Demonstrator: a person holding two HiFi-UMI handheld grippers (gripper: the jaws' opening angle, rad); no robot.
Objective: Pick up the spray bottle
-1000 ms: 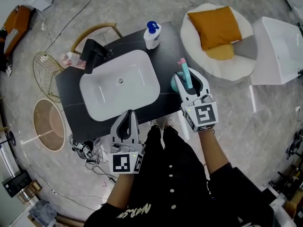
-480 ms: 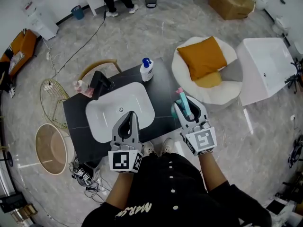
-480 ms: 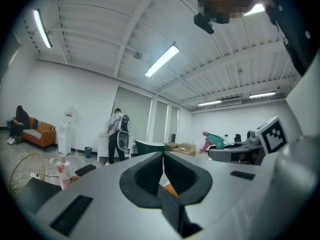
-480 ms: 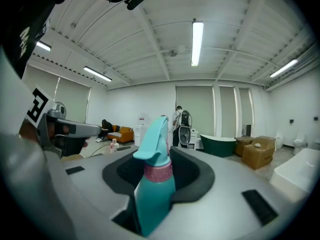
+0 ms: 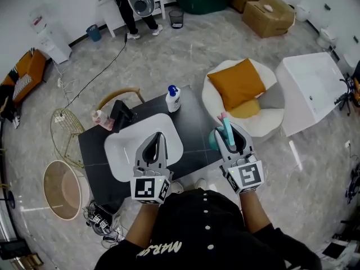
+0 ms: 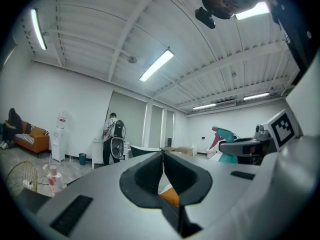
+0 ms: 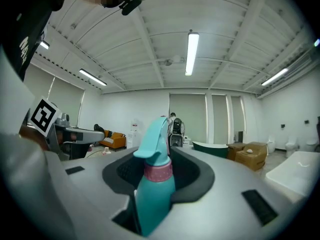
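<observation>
My right gripper (image 5: 231,140) clamps the spray bottle (image 7: 152,183) upright beside the counter (image 5: 197,117); my left gripper (image 5: 156,146) is clenched, empty; I'd squeeze evenly and avoid tilting.

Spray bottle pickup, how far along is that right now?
Done: the right gripper is clamped on the teal spray bottle. In hand: the bottle stands upright between the jaws and appears held up off the black counter. The left gripper is shut and empty. Left: little, perhaps only carrying it clear.
</observation>
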